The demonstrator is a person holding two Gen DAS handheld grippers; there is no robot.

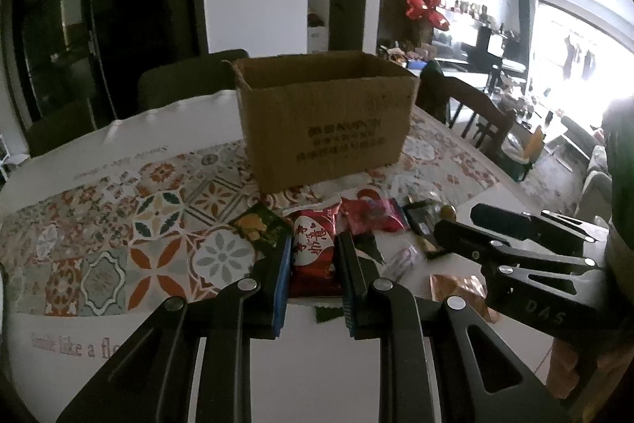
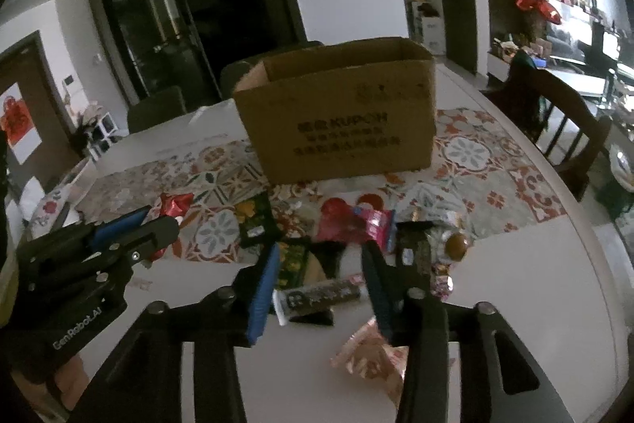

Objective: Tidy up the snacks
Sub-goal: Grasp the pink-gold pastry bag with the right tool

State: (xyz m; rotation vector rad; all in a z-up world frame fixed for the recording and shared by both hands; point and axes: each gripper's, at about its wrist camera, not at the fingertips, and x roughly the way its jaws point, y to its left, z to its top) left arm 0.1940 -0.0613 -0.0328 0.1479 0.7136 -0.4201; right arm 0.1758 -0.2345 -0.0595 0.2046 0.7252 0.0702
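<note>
A white table [image 2: 495, 288], partly covered by a tile-patterned cloth [image 1: 119, 224], carries an open-topped cardboard box [image 1: 325, 117] at its far centre; the box stands upright with its printed long face toward the cameras, and its contents cannot be seen from either view. Dark chairs [image 2: 554, 121] stand at the far and right edges of the table. On the near side of the box lies a loose spread of snack packets. In the left wrist view, the left gripper [image 1: 313, 264] has its blue-padded jaws drawn close on a red-and-white packet [image 1: 315, 244], whose long axis runs near-to-far along the fingers, its far end pointing toward the box; a green packet [image 1: 259, 228] lies just to its left and a pink-red packet [image 1: 372, 217] just to its right. In the right wrist view, the right gripper [image 2: 321, 288] has its jaws standing apart, with a dark bar-shaped packet [image 2: 317, 298] lying on the table between them, pads not touching it; its long axis runs left-to-right, across the fingers. Beyond it lie a green packet with yellow print [image 2: 293, 260], a black packet [image 2: 412, 244], a small brown round item [image 2: 457, 244] to the right, and a pale pink packet [image 2: 368, 355] nearest the camera.
</note>
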